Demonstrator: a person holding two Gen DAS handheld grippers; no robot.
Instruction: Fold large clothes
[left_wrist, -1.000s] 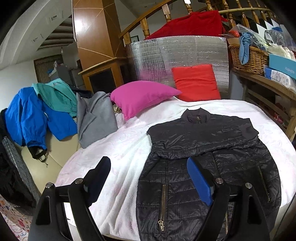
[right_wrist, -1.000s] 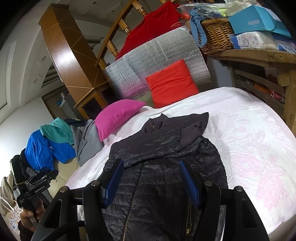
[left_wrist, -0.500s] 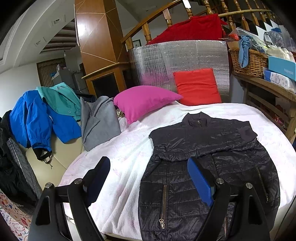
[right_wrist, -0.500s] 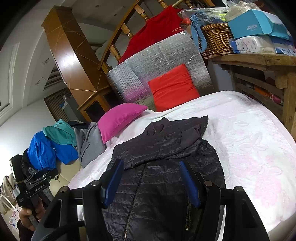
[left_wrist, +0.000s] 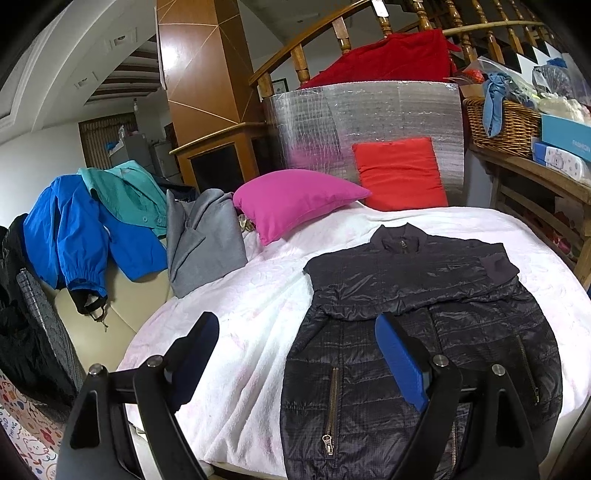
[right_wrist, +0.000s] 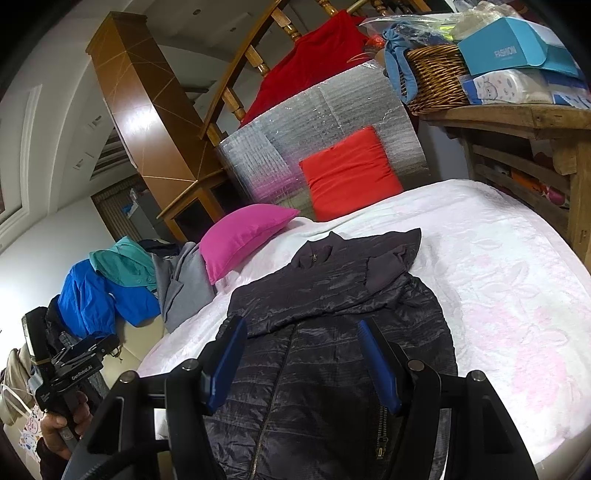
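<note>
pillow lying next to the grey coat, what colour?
Magenta pink pillow, plain, no pattern. Left wrist view shows it best.

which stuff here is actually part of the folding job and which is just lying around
Part of the job:
- black quilted puffer jacket, sleeves folded across its chest
- white fleecy bed cover under it
- left hand-held gripper and right hand-held gripper, both open

Just lying about:
- magenta pillow
- red cushion
- grey coat
- blue jacket
- wicker basket
</note>
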